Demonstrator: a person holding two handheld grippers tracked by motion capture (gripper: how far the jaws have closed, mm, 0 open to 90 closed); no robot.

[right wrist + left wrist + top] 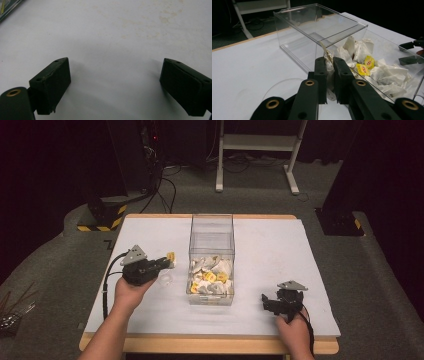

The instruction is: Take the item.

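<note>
A clear plastic box (211,236) stands mid-table, its near end heaped with white tea bags (210,279), some with yellow tags. My left gripper (171,262) hovers just left of the box, shut on a white tea bag (171,255) with a yellow tag. In the left gripper view the left gripper (330,62) pinches the tea bag (329,71) between its jaws, close to the box wall (299,35), with the pile of tea bags (384,75) beyond. My right gripper (265,301) rests on the table right of the box; the right gripper (113,67) is open over bare white table.
A clear round dish (164,279) lies on the white table top (270,245) under my left gripper, also seen as the dish (282,88). The right gripper (412,52) shows beyond the box. Dark floor, cables and a white frame (257,142) lie behind the table.
</note>
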